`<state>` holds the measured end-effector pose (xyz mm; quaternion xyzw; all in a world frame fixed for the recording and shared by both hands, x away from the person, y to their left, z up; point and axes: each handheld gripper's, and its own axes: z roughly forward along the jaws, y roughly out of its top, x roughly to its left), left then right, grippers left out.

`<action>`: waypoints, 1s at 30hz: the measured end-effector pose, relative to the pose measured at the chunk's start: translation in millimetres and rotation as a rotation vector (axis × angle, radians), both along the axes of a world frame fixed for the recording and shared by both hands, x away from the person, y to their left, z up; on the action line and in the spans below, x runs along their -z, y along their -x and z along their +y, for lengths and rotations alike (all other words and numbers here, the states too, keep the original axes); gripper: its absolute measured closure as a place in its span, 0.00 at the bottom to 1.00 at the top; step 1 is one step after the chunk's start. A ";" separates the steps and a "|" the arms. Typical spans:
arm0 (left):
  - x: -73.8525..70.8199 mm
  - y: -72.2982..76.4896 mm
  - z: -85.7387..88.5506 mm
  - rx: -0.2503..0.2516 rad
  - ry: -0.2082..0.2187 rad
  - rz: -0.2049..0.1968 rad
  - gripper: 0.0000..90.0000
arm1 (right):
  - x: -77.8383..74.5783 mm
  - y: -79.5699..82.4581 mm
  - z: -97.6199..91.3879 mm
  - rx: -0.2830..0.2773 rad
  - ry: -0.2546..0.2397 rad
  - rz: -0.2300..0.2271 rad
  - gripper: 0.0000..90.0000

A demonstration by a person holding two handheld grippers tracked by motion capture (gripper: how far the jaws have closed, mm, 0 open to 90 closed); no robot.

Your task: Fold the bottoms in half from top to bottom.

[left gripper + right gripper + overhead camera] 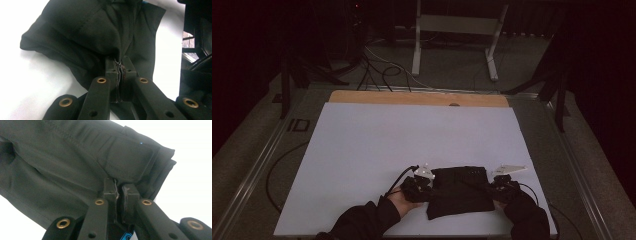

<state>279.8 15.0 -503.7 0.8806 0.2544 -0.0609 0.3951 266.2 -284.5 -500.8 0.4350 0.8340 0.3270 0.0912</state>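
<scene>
A folded black garment (460, 191) lies on the white sheet (372, 150) covering the bench, near its front edge, between the person's two hands. The left tongs (428, 186) are pressed together on the garment's left edge, with bunched cloth caught between the jaws. The right tongs (492, 187) pinch its right edge the same way, beside a stitched seam (75, 138).

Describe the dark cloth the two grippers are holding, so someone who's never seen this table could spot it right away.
Start at the white sheet covering the table, then go to its near edge between the person's hands. There lies the folded black garment, pinched by the left gripper and the right gripper. It is the sheet's sole dark fabric.
</scene>
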 end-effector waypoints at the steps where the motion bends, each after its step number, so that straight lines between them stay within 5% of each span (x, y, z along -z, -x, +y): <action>1: 0.9 -0.6 0.2 -0.001 -0.003 0.001 0.97 | 0.1 0.1 0.2 -0.002 0.001 0.000 0.94; 13: 1.0 0.1 0.9 -0.004 -0.002 -0.002 0.89 | 1.2 0.3 -0.3 0.002 -0.011 -0.001 0.89; 17: -4.8 1.1 4.1 -0.003 0.006 -0.013 0.82 | -2.3 1.4 -1.4 0.001 -0.001 -0.003 0.80; 23: -21.9 2.3 13.8 -0.018 0.028 -0.051 0.68 | -12.6 3.8 -7.5 0.014 -0.001 -0.022 0.63; 30: -48.1 -5.1 27.2 -0.083 0.048 -0.140 0.76 | -37.2 3.3 -13.2 0.039 0.015 -0.098 0.65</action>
